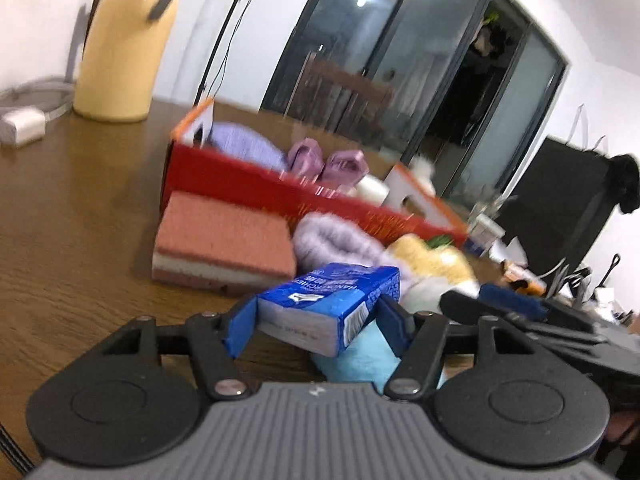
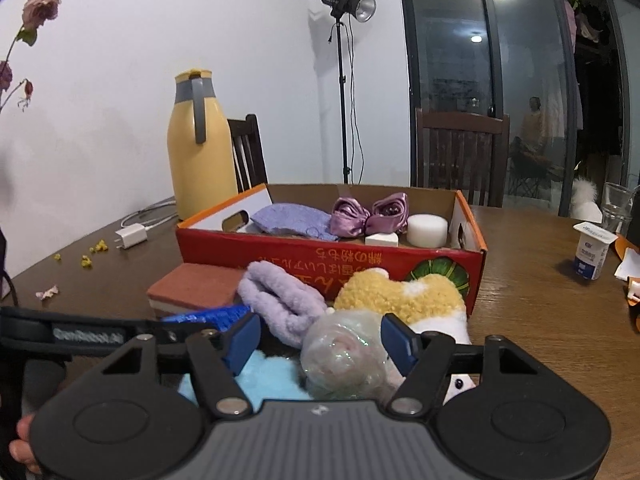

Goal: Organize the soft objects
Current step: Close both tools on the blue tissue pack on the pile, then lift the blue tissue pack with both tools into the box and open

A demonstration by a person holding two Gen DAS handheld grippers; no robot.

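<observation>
My left gripper (image 1: 318,322) is shut on a blue tissue pack (image 1: 332,306), held just above the table; it shows in the right wrist view (image 2: 208,315) too. My right gripper (image 2: 320,344) is open, its jaws around a clear plastic-wrapped ball (image 2: 346,356) without squeezing it. A red cardboard box (image 2: 320,254) (image 1: 256,184) holds a lilac cloth (image 2: 290,220), a purple satin bow (image 2: 366,214) and a white foam round (image 2: 427,230). In front of it lie a pink sponge (image 1: 224,240), a lilac fuzzy item (image 2: 276,300), a yellow plush (image 2: 404,298) and a light blue plush (image 2: 272,380).
A yellow thermos jug (image 2: 200,148) and a white charger (image 2: 130,236) stand at the back left. A yogurt cup (image 2: 592,254) and a glass (image 2: 618,204) are at the right. Chairs stand behind the wooden table (image 2: 540,320).
</observation>
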